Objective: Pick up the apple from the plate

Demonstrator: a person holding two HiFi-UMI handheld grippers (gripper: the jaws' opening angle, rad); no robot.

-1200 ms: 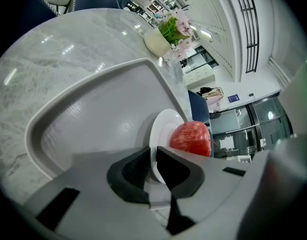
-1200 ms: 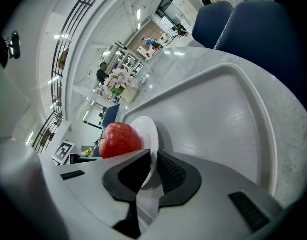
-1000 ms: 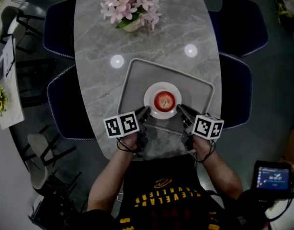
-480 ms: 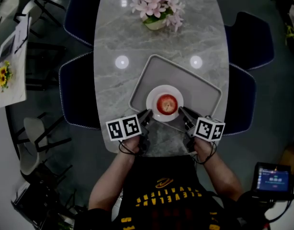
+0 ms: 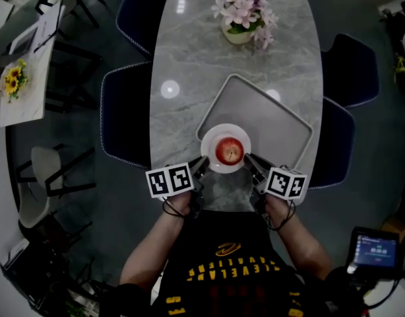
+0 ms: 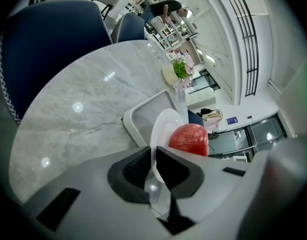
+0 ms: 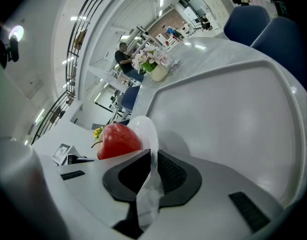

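While apple (image 5: 229, 150) is sitting at centre of plate (image 5: 225, 129), left tool (image 5: 201, 164) and right tool (image 5: 249, 160) are each clamping plate rim, on opposite sides.

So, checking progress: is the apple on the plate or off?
On it. The apple sits on the white plate; left gripper and right gripper each clamp its rim, not the apple.
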